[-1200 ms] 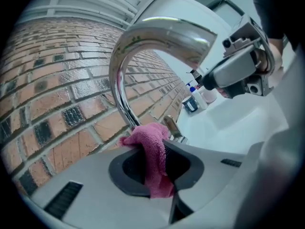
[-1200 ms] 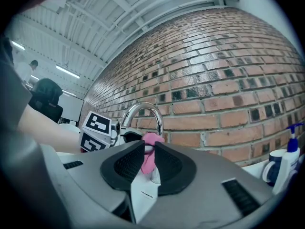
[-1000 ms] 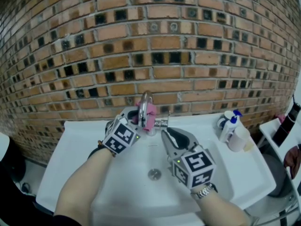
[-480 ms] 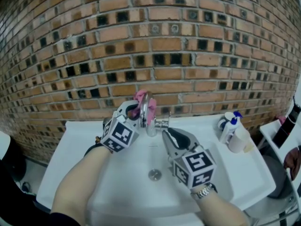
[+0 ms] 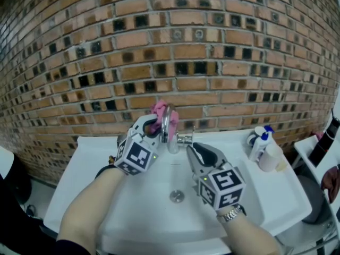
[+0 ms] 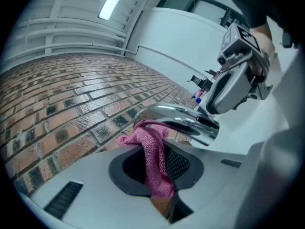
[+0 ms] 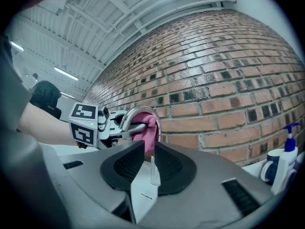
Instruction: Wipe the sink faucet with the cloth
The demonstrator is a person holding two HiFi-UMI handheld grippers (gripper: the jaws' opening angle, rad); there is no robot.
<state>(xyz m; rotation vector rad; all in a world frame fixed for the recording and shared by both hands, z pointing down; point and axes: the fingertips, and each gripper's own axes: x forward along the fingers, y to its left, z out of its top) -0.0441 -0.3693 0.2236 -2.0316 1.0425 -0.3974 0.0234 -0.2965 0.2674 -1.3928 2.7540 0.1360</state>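
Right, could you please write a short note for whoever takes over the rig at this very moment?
Left gripper: tongs shut on the pink cloth, which lies against the arch of the faucet.
Right gripper: level at the faucet's base, tongs nearly together with the thin lever between them; a firm pinch cannot be confirmed.
Done: cloth is in hand and on the spout. How much has been wiped does not show.
Left: probably run the cloth over the rest of the spout, the base and the lever.
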